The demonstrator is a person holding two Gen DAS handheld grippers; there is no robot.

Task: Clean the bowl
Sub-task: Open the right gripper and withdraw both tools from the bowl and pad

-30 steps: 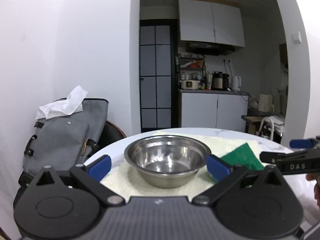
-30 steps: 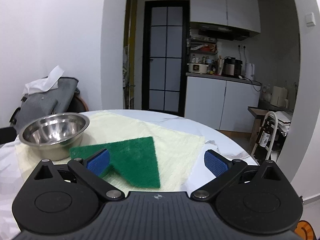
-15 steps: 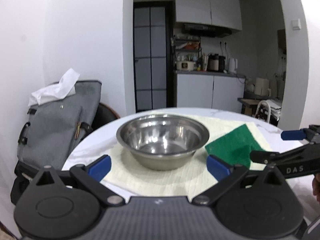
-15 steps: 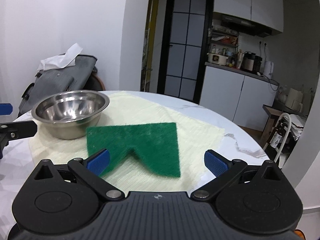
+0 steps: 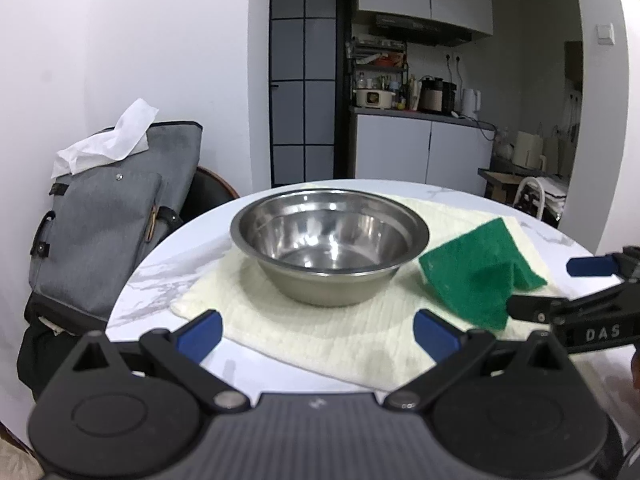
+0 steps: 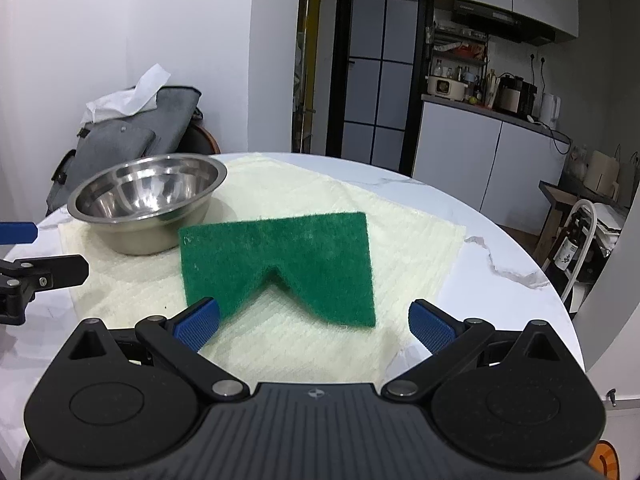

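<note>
A steel bowl (image 5: 330,240) stands upright on a pale cloth (image 5: 320,332) on the round marble table; it also shows at the left in the right wrist view (image 6: 146,202). A green scouring pad (image 6: 280,258), humped in the middle, lies on the cloth to the bowl's right, and shows in the left wrist view (image 5: 478,270). My left gripper (image 5: 318,330) is open and empty, just short of the bowl. My right gripper (image 6: 314,322) is open, with the pad's near edge between its fingers and its left fingertip (image 6: 198,322) by the pad's corner.
A grey bag (image 5: 108,216) with white tissue on top sits on a chair left of the table. The marble table edge (image 6: 532,280) curves off to the right. A kitchen counter with appliances (image 5: 420,108) stands behind, beyond a dark glass door.
Both grippers rose and tilted down over the table. The right gripper closed in on the green pad, which now lies between its open fingers. The bowl and pad stayed put.
</note>
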